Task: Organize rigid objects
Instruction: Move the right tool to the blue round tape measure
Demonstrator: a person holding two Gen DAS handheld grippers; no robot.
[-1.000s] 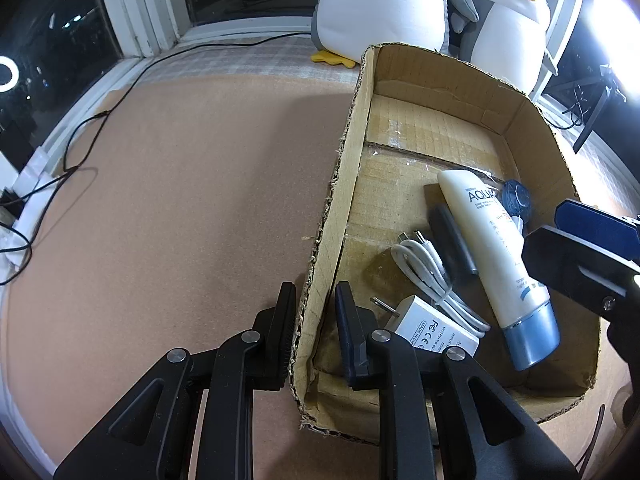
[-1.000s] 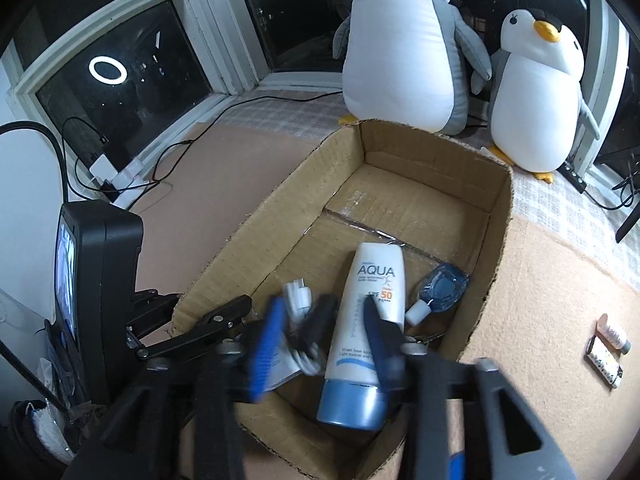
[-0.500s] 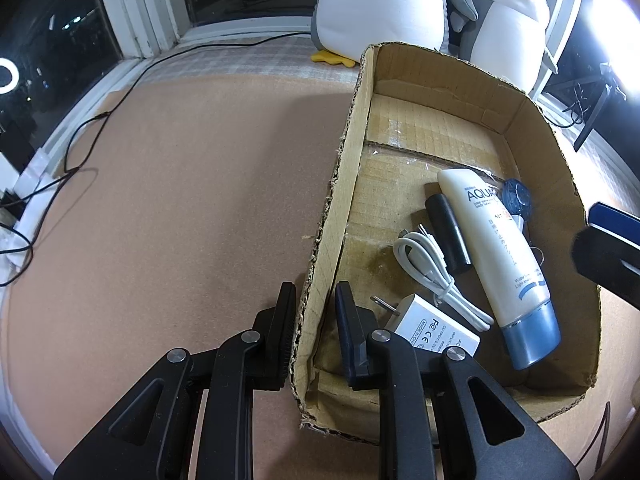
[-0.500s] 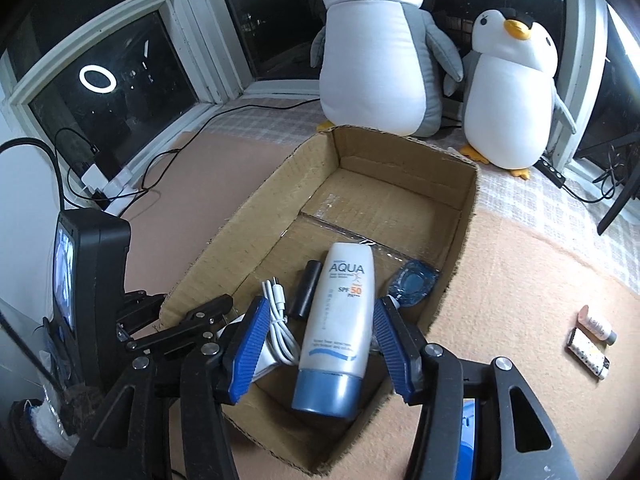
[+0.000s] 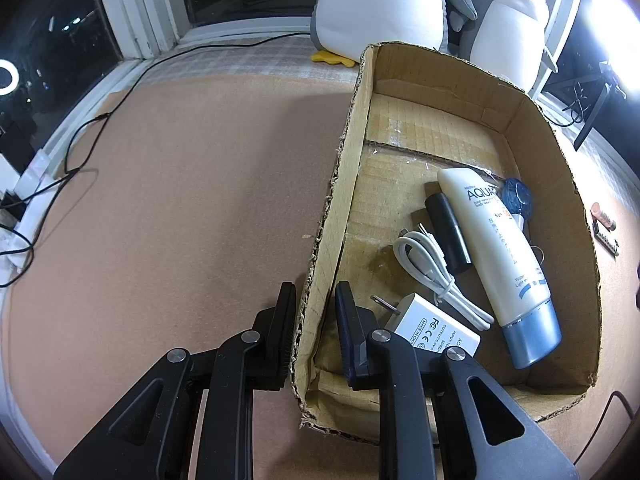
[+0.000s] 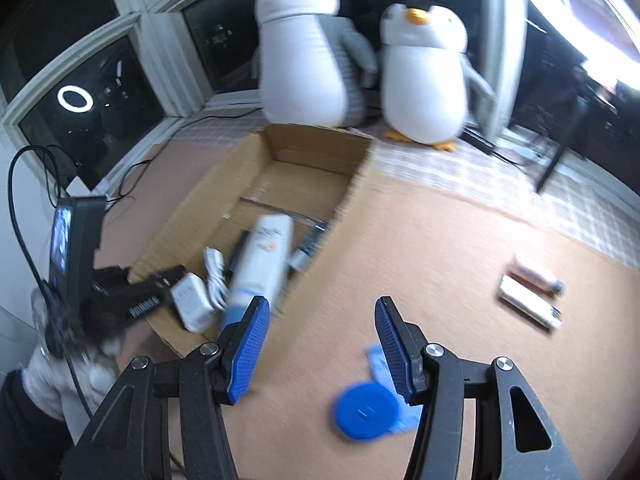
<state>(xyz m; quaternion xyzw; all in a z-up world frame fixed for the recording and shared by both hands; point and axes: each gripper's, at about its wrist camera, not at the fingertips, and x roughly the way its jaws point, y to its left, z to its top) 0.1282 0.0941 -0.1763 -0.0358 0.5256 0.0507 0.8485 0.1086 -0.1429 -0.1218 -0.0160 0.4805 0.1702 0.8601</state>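
Note:
A cardboard box (image 5: 560, 184) holds a white AQUA tube (image 5: 496, 248), a black cylinder (image 5: 448, 232), a white cable (image 5: 428, 264), a white charger (image 5: 432, 332) and a small blue bottle (image 5: 518, 200). My left gripper (image 5: 316, 320) is shut on the box's left wall. My right gripper (image 6: 320, 340) is open and empty over the mat, right of the box (image 6: 352, 216). A blue round object (image 6: 366, 410) lies under its right finger. Two small tubes (image 6: 532, 292) lie further right; they also show in the left wrist view (image 5: 604, 228).
Two plush penguins (image 6: 304, 60) stand behind the box by the window. Black cables (image 5: 72, 160) run along the mat's left edge. A phone on a stand (image 6: 72, 248) is at the left. A tripod leg (image 6: 560, 152) is at the back right.
My right gripper has pulled out of the box and swung right over the mat, opening wider. The black cylinder now lies in the box. My left gripper has not moved.

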